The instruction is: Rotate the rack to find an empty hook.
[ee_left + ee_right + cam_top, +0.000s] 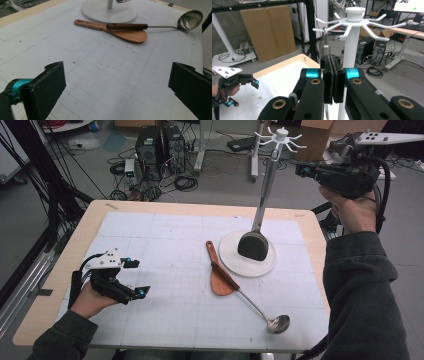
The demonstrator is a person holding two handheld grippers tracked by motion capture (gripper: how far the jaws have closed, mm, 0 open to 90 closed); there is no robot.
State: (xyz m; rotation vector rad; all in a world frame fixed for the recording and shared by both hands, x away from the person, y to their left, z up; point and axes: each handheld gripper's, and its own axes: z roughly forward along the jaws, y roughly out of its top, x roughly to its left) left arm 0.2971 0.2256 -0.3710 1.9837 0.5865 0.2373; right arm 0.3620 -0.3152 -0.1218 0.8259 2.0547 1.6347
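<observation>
A white utensil stand [272, 144] rises from a round base [231, 260] on the gridded mat. A black-headed turner [253, 246] hangs by its steel handle [324, 48] from one hook of the stand [352, 37]. A wooden spatula [220, 272] lies in front of the base, with a steel ladle [277, 322] across its blade. The left gripper view has both, the spatula [130, 36] and the ladle [190, 20], ahead of wide-apart jaws. My left gripper [137, 277] rests open near the front left. My right gripper [298, 169] is raised beside the stand top, its pads [329, 75] pressed together.
The white grid mat [165, 245] covers most of the wooden table [75, 245]. Beyond the far edge, computer towers [160, 147] and loose cables sit on the floor. Cardboard boxes [269, 30] and black frames stand behind the stand.
</observation>
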